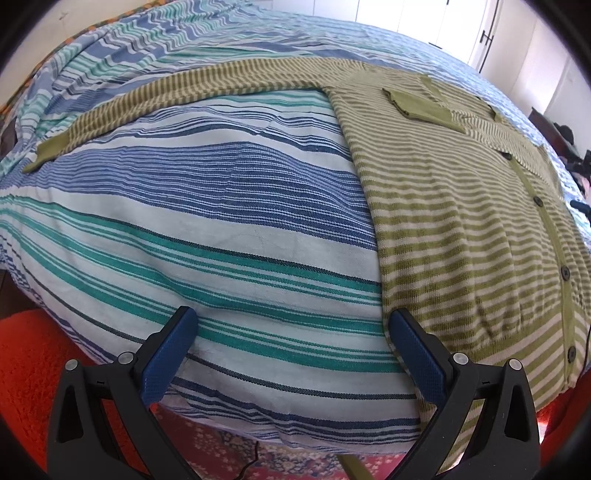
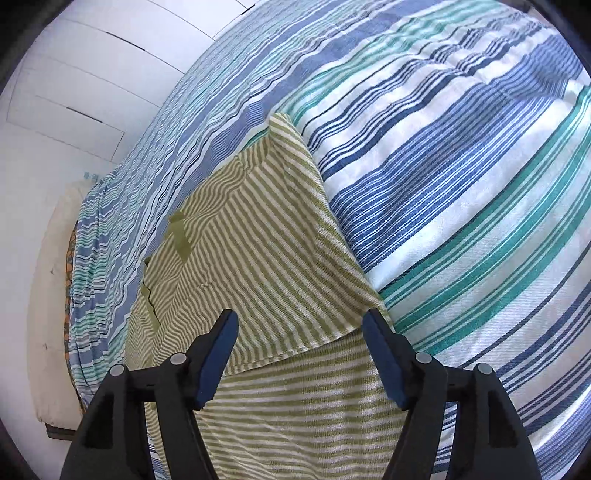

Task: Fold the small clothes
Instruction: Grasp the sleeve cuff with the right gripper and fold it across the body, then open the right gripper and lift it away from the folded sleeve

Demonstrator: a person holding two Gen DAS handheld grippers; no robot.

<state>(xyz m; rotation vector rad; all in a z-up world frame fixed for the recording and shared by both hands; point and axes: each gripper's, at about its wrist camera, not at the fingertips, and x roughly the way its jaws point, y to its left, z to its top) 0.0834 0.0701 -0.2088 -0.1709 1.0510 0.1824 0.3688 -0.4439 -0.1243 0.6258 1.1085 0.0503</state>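
A green and cream striped cardigan (image 1: 454,221) lies flat on the striped bedspread (image 1: 207,236), buttons down its right side. One sleeve (image 1: 192,92) stretches out to the left with a plain green cuff. The other sleeve's cuff (image 1: 421,99) lies folded across the chest. My left gripper (image 1: 291,328) is open and empty at the cardigan's lower left hem corner, over the bedspread. In the right wrist view the cardigan (image 2: 266,251) has one side folded over itself. My right gripper (image 2: 299,332) is open and empty just above that folded edge.
The bedspread (image 2: 461,184) has blue, teal and white stripes and covers the whole bed. A red patterned rug (image 1: 33,354) lies below the bed's near edge. White cupboard doors (image 2: 74,92) stand beyond the bed. A window (image 1: 424,18) is at the far side.
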